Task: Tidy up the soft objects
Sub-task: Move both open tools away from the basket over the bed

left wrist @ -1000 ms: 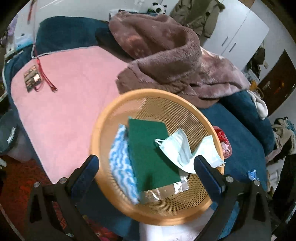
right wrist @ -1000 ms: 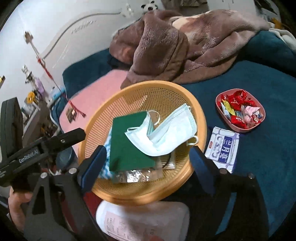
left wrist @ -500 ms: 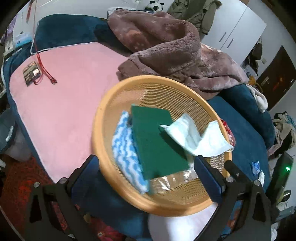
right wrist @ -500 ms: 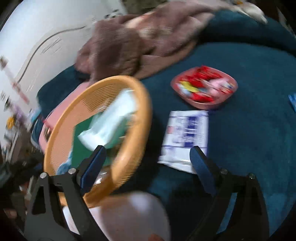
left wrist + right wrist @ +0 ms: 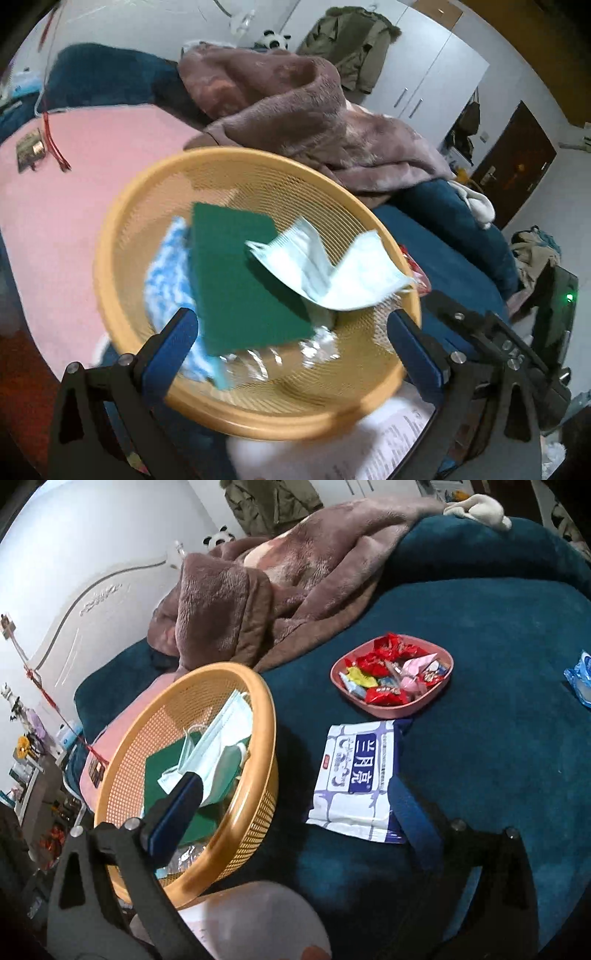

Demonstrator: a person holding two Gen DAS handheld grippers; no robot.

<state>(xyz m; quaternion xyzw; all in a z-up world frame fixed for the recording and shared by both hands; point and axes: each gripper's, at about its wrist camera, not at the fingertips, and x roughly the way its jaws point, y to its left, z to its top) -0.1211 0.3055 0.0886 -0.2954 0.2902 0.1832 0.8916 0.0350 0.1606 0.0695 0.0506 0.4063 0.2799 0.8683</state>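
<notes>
The orange basket point(image 5: 207, 775) sits on the bed's teal blanket point(image 5: 498, 664), holding a green pad point(image 5: 243, 280), a pale face mask point(image 5: 325, 269) and a blue-white cloth point(image 5: 166, 273). The right tool point(image 5: 299, 805) has just been opening; its jaws stand wide and empty, one finger over the basket, the other beside the wipes pack point(image 5: 360, 775). The left tool point(image 5: 291, 343) is spread wide above the basket, gripping nothing.

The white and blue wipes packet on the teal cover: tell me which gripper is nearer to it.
Right. The right gripper hangs open just short of the wipes packet, with its right finger beside the packet's corner. The left gripper is over the orange basket; the packet doesn't show there.
</notes>
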